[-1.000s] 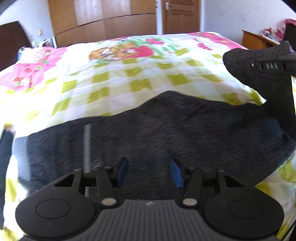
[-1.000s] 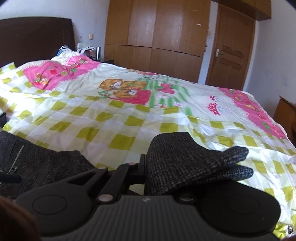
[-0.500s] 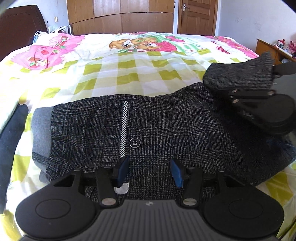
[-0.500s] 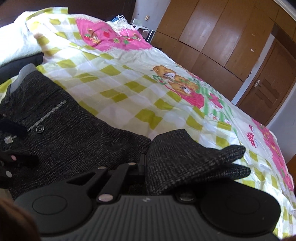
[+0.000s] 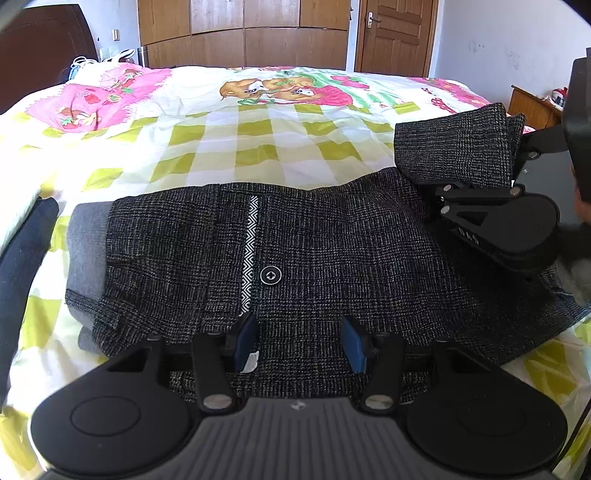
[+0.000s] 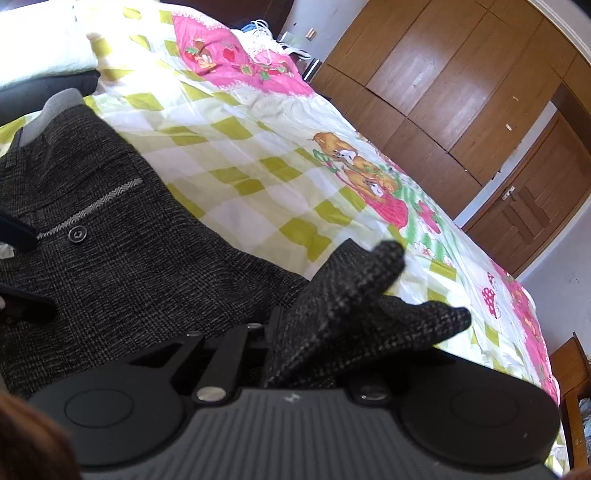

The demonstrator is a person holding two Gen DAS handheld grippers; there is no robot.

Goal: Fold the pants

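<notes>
Dark grey checked pants [image 5: 332, 243] lie across the bed, back pocket with a white zigzag trim and a button [image 5: 270, 275] facing up. My left gripper [image 5: 301, 341] is open and empty, its blue pads just above the near edge of the pants. My right gripper [image 5: 439, 184] is shut on the bunched leg end of the pants [image 5: 458, 147] and holds it lifted over the right part of the garment. In the right wrist view the held cloth [image 6: 354, 310] covers the fingers, and the pants [image 6: 110, 236] spread to the left.
The bed carries a yellow-checked, pink cartoon quilt [image 5: 240, 147]. A dark folded garment [image 5: 18, 251] lies at the left edge. A wooden wardrobe [image 5: 240, 33] and a door [image 5: 391, 37] stand behind. A wooden nightstand [image 5: 532, 107] is at the right.
The right gripper has carried the leg end leftward over the pants. The left wrist view has pulled back and tilted, so the waist and pocket now show.
</notes>
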